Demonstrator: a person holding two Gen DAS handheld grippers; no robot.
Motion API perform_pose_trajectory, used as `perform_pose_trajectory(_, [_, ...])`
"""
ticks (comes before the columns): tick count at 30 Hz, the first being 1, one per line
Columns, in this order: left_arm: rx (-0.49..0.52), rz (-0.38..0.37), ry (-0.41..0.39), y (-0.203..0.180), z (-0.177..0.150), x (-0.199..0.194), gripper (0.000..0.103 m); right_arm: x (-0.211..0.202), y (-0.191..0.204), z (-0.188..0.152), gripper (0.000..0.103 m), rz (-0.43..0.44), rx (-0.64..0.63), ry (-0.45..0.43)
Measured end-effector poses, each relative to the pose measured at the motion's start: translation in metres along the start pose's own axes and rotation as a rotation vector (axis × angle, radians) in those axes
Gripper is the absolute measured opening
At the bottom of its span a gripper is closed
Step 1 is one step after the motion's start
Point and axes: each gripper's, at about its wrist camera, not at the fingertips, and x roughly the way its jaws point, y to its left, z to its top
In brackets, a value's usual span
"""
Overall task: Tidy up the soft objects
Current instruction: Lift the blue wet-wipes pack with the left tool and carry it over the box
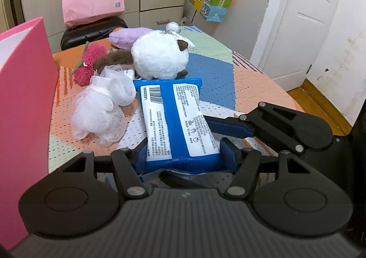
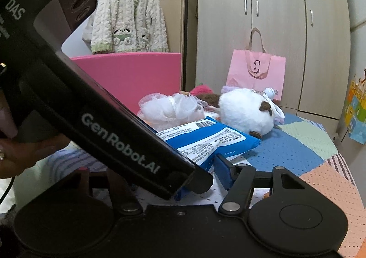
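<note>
Judging by how things lie, the sorting has barely begun: every soft thing in view sits out on the table (image 1: 263, 84), and the pink box (image 1: 25, 88) at nine o'clock shows nothing inside from these angles.

The blue wet-wipes pack (image 1: 173, 118) lies at the table's near edge. The left tool (image 1: 183, 155) is clamped on its near end, a blue pad pressing each side. The right tool (image 1: 228, 128) reaches in from three o'clock with one finger against the pack's side; whether it truly grips I cannot tell, since its other finger is hidden.

Counted:
- one wipes pack
- one white mesh bath pouf (image 1: 103, 107) at ten o'clock of it
- one white round plush (image 1: 160, 56) at twelve
- one magenta fuzzy toy (image 1: 88, 63)
- one lilac plush (image 1: 125, 37) farthest back

All five remain to be put away.
</note>
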Motion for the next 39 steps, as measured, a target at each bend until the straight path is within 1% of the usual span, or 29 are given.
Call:
perform_pose_trajectory(3, [-0.002,0.006,0.004,-0.002,-0.002,-0.008,0.063,-0.005,0.005,0.005,0.068,0.006,0.004,0.005])
perform_pose_trajectory(8, [-0.023,-0.006,0.006,-0.002,-0.007,-0.024,0.063,-0.013,0.009,0.015,0.068,0.034,0.058,0.046])
perform_pose_trajectory(14, [-0.064,-0.028,0.008,-0.001,-0.016,-0.048,0.063,-0.027,0.022,0.023,0.067,0.055,0.046,0.056])
perform_pose_trajectory(24, [-0.142,-0.064,0.049,-0.002,-0.03,-0.088,0.063,-0.055,0.044,0.04,0.067,0.12,0.067,0.137])
perform_pose_trajectory(27, [-0.149,-0.06,0.049,-0.004,-0.035,-0.103,0.063,-0.065,0.052,0.046,0.066,0.145,0.062,0.152])
perform_pose_trajectory(32, [-0.17,-0.037,0.058,-0.003,-0.04,-0.129,0.063,-0.078,0.071,0.057,0.066,0.173,0.018,0.149])
perform_pose_trajectory(36, [-0.2,-0.012,0.084,0.0,-0.043,-0.151,0.063,-0.082,0.083,0.07,0.066,0.23,0.034,0.182])
perform_pose_trajectory(39, [-0.212,0.011,0.082,0.005,-0.044,-0.17,0.063,-0.087,0.095,0.08,0.066,0.262,0.02,0.181])
